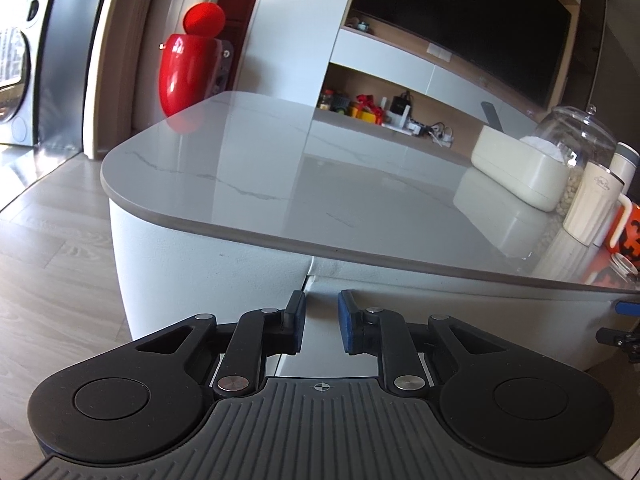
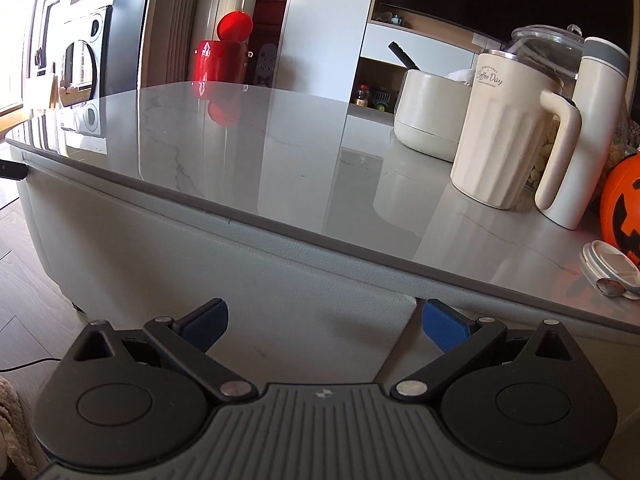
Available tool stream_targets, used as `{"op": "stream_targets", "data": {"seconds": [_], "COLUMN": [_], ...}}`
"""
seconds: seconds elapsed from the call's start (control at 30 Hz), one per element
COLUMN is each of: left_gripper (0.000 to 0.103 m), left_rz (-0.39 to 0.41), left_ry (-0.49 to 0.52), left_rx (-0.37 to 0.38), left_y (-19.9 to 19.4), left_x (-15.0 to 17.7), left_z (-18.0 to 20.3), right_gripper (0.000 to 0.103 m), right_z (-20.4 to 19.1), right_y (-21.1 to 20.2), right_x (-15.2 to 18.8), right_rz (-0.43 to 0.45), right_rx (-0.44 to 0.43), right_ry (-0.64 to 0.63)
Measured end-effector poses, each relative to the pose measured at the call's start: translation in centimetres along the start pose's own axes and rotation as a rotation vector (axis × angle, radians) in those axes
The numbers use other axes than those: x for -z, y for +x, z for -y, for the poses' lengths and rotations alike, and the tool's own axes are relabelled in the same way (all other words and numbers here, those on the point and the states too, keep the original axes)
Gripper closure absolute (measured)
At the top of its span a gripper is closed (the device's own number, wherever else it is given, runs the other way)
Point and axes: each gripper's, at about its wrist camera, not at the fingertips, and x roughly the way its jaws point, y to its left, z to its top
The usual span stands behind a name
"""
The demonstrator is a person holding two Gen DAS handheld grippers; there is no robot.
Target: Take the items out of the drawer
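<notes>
The pale grey drawer front (image 1: 460,320) runs under the marble tabletop (image 1: 320,184), and nothing inside it shows. My left gripper (image 1: 322,320) sits at its left end. The blue pads stand a narrow gap apart, straddling the vertical seam (image 1: 306,280), and I see no pad pressing. My right gripper (image 2: 326,322) is wide open in front of the drawer front (image 2: 200,248), near its right-hand seam (image 2: 416,302), with nothing between its fingers. A blue tip of the right gripper (image 1: 626,307) peeks in at the far right of the left wrist view.
On the right of the tabletop stand a cream box (image 1: 520,172), a glass jar (image 1: 576,136), a cream mug (image 2: 504,132), a white tumbler (image 2: 596,120), an orange pumpkin pot (image 2: 624,204) and a small white dish (image 2: 612,272). Wood floor (image 1: 52,280) lies to the left.
</notes>
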Motion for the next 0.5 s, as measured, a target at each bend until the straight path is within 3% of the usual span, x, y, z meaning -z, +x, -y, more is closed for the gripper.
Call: {"op": "stream_targets", "data": {"seconds": [0.23,0.4,0.5], "left_gripper": [0.082,0.061,0.057], "left_rz": [-0.009,-0.011,-0.010], "left_ry": [-0.053,-0.007,0.025], "left_rx": [0.064,0.102,0.085], "left_y": [0.2,0.3,0.4], "left_x": [-0.1,-0.2,-0.1], "left_z": [-1.4,-1.0,-0.4], "right_gripper": [0.000,0.000,0.000], "right_z": [-0.1,-0.2,-0.2], "right_y": [0.7,0.7,0.8], "right_x": [-0.6,-0.9,-0.9], "right_rz": [0.019,0.002,0.001], "right_rx": [-0.026,-0.021,-0.019], "right_ry": [-0.015,-0.027,-0.017]}}
